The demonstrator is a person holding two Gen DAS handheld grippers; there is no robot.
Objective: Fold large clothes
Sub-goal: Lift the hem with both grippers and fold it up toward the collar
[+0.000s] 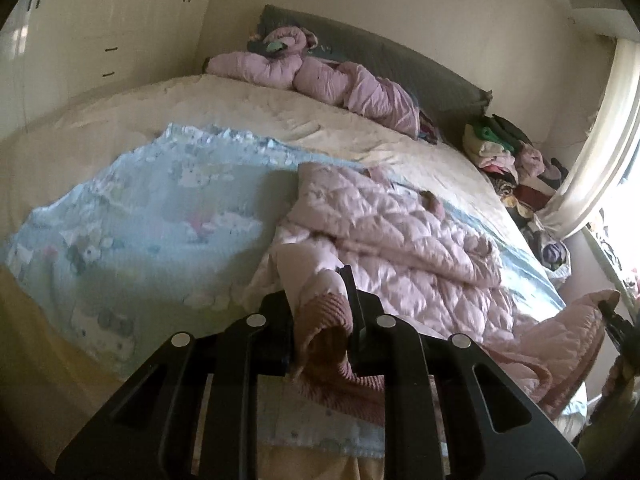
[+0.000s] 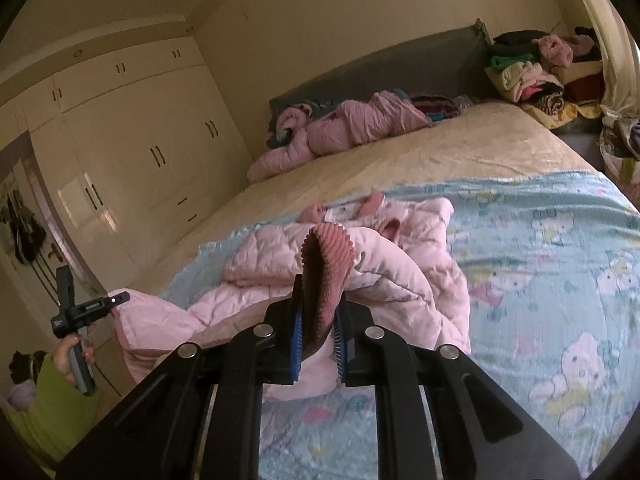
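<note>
A pink quilted jacket lies crumpled on the light blue cartoon blanket on the bed. My left gripper is shut on a ribbed dark-pink cuff of the jacket, near the bed's front edge. My right gripper is shut on the other ribbed cuff, held up above the jacket. The left gripper also shows at the left of the right wrist view, gripping the jacket's edge. The right gripper shows at the right edge of the left wrist view.
A second pink jacket lies by the grey headboard. A pile of folded clothes stands at the bed's far right corner. White wardrobes line the left wall. A curtain hangs at the right.
</note>
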